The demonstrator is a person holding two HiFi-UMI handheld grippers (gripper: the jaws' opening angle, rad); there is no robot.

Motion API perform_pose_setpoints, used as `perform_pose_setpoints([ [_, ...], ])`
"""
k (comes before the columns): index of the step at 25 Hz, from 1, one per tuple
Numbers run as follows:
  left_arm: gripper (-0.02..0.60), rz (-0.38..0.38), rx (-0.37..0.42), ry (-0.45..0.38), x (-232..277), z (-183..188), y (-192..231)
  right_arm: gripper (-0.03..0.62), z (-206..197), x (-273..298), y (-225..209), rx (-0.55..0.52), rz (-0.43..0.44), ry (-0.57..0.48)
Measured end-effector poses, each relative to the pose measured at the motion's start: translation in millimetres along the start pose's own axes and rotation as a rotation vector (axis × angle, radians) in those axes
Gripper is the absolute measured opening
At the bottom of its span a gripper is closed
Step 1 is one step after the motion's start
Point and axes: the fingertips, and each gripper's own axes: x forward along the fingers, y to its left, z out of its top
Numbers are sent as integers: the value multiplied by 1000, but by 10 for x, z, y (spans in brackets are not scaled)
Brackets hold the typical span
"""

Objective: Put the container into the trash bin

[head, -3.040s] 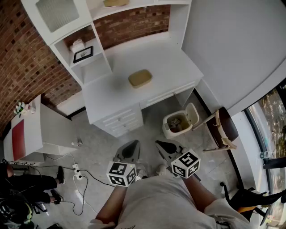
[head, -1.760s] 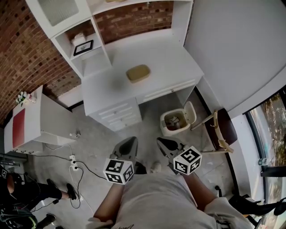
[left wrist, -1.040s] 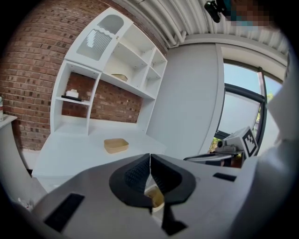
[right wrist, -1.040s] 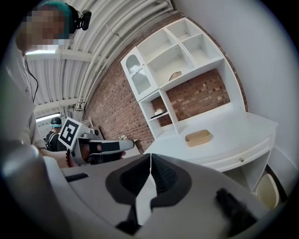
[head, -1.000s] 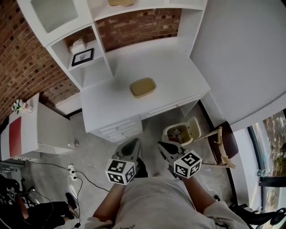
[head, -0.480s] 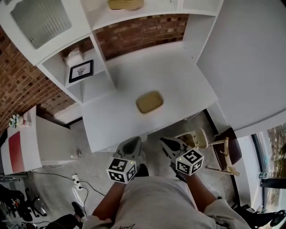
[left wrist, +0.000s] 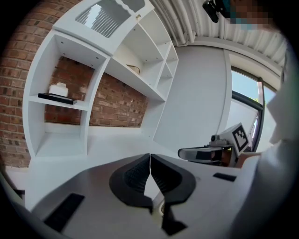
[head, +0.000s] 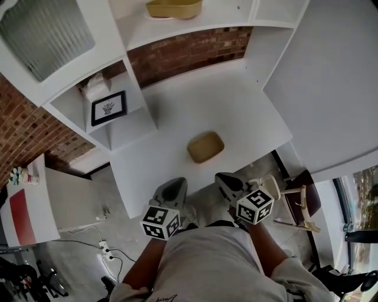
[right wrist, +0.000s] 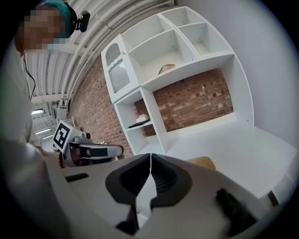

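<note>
Risk: the left gripper (head: 171, 190) and the right gripper (head: 227, 184) both have their jaws pressed together on nothing, so reaching unopened for the container (head: 205, 147), which lies near the front edge of the desk (head: 248, 100), would likely shove it away. The trash bin (head: 270, 184), mostly hidden below the desk edge, invites a missed drop. Count: one desk, one trash bin, two grippers, one container – plus one similar tan dish (head: 174, 7) on the top shelf.
</note>
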Motion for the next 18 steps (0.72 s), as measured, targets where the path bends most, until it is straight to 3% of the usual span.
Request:
perform_pose_setpoints([
  [9,17,20,-38,-14,88,94,336,28,145,290,-165,-17,-20,13],
  [18,17,41,-62,5,455,166,445,28,301,313,-608,-23,-42,25],
])
